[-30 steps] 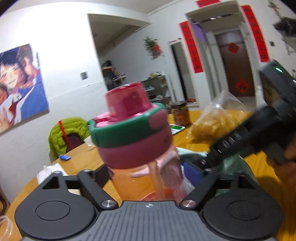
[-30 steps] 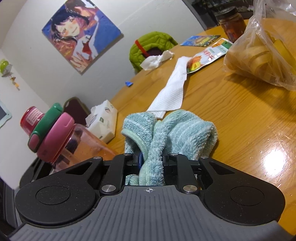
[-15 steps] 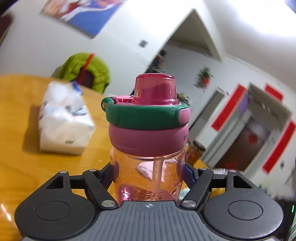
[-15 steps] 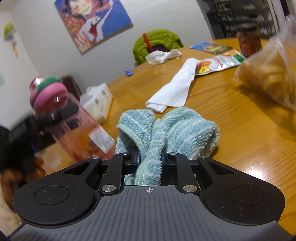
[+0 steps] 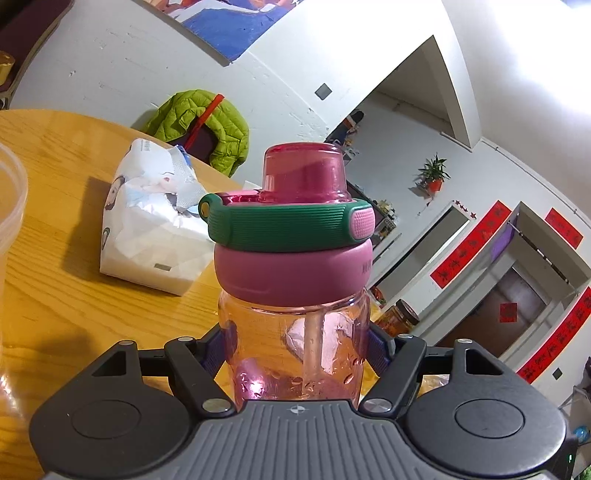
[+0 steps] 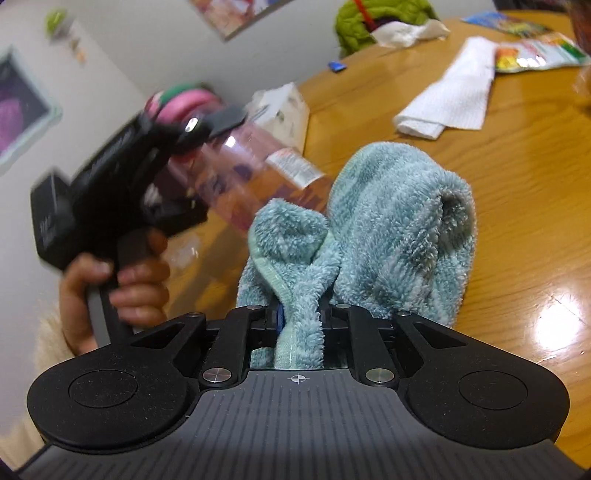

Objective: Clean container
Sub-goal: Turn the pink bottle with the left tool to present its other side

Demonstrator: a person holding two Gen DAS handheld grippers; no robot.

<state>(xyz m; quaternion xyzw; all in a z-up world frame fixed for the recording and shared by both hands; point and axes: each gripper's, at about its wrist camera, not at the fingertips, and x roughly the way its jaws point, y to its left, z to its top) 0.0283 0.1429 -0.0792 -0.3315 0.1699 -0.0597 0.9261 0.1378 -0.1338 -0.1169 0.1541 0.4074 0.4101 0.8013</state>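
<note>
A clear pink bottle [image 5: 295, 332] with a pink collar, a green ribbed lid and a red cap fills the left wrist view. My left gripper [image 5: 297, 345] is shut on its body, with blue pads pressing both sides. In the right wrist view the same bottle [image 6: 251, 166] lies tilted in that gripper [image 6: 122, 173], held by a hand at the left. My right gripper [image 6: 299, 317] is shut on a fluffy light blue cloth [image 6: 388, 225]. The cloth bunches up just right of the bottle's base, over the wooden table [image 6: 524, 155].
A tissue pack [image 5: 151, 225] lies on the table behind the bottle. A clear plastic tub rim [image 5: 11, 206] shows at the left edge. A folded white paper towel [image 6: 450, 103], snack packets [image 6: 535, 53] and a green jacket [image 6: 380, 18] on a chair lie farther off.
The left gripper has rolled with the bottle and shifted sideways, so the bottle now lies tilted close beside the cloth. The right gripper keeps its hold on the cloth and has moved a little.
</note>
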